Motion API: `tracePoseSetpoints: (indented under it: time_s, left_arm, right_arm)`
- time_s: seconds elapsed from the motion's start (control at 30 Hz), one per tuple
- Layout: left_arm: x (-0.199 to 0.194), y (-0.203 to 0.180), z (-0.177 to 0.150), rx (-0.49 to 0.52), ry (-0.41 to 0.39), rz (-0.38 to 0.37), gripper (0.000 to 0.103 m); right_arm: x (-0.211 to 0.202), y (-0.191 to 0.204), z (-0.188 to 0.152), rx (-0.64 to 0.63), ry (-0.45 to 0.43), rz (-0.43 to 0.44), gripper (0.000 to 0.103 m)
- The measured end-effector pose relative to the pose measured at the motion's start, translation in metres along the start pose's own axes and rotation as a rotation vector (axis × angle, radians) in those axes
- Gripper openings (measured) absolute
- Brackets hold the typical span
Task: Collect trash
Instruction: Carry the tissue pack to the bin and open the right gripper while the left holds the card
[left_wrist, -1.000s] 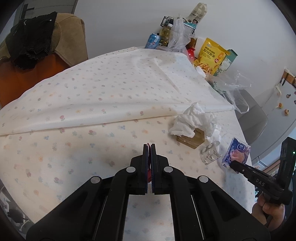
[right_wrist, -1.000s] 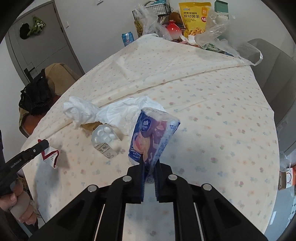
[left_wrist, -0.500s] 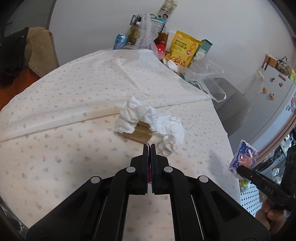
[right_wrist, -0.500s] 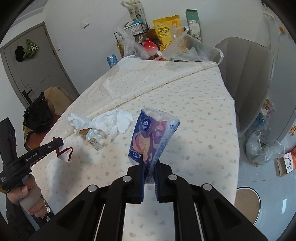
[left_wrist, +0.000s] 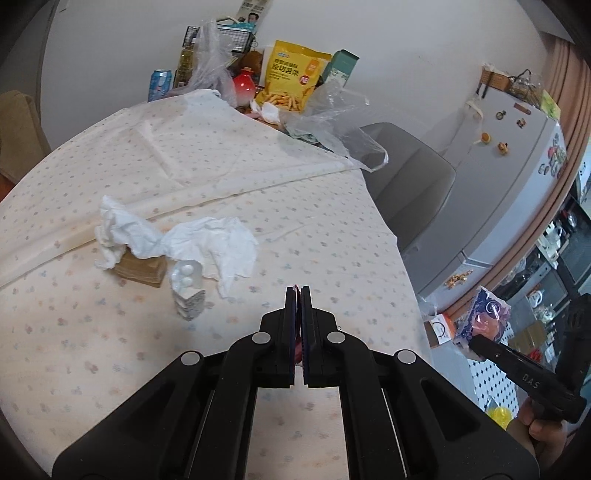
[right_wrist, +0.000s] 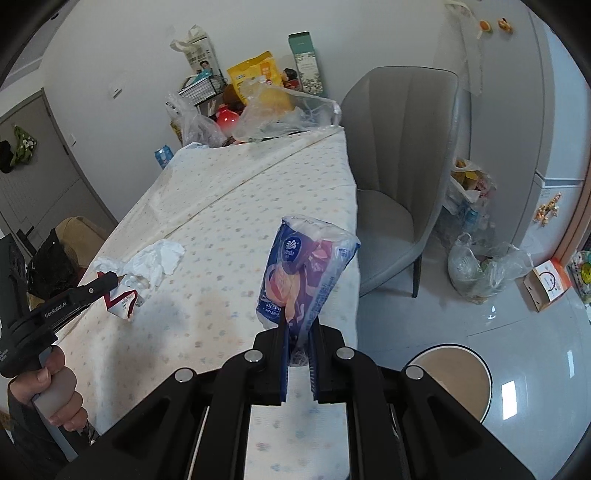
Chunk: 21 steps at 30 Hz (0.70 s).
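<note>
Tissue pack (right_wrist: 306, 273) – pinched upright in right gripper (right_wrist: 298, 325).

The surface (left_wrist: 110, 332) wears a pale flowered cloth; crumpled white tissue (left_wrist: 207, 243) lies on it, draped over a small brown box (left_wrist: 142, 269); a blister pack (left_wrist: 186, 286) rests just beside them; snack bags and clear plastic crowd the far end.

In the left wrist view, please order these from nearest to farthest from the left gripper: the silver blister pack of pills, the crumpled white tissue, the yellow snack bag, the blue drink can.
From the left gripper:
1. Silver blister pack of pills, just left of the fingertips.
2. Crumpled white tissue, behind the pack, partly draped over it.
3. Yellow snack bag, far end of the table, slightly right.
4. Blue drink can, far end, left.
Items 3 and 4 are too close to call.
</note>
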<state>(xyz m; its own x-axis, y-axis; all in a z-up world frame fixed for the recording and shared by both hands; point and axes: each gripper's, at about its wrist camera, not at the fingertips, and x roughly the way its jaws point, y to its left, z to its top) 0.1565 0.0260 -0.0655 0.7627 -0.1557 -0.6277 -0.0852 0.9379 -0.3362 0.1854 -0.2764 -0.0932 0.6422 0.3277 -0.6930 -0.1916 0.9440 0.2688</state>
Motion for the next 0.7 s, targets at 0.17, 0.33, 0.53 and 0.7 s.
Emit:
tracePoseSetpoints:
  time_s: [0.17, 0.33, 0.53, 0.7]
  left_arm:
    - [0.016, -0.032, 0.002, 0.042, 0.016, -0.029, 0.003]
    - [0.033, -0.064, 0.000, 0.087, 0.041, -0.055, 0.003]
    - [0.054, -0.095, -0.005, 0.130, 0.076, -0.077, 0.003]
    - [0.072, -0.115, -0.010, 0.164, 0.103, -0.081, 0.003]
  right_arm:
    - [-0.007, -0.035, -0.006, 0.047, -0.004, -0.045, 0.009]
    - [-0.011, -0.064, -0.011, 0.085, -0.009, -0.079, 0.009]
    - [-0.011, -0.101, -0.020, 0.142, -0.006, -0.111, 0.009]
    - [-0.005, -0.127, -0.029, 0.190, 0.008, -0.134, 0.009]
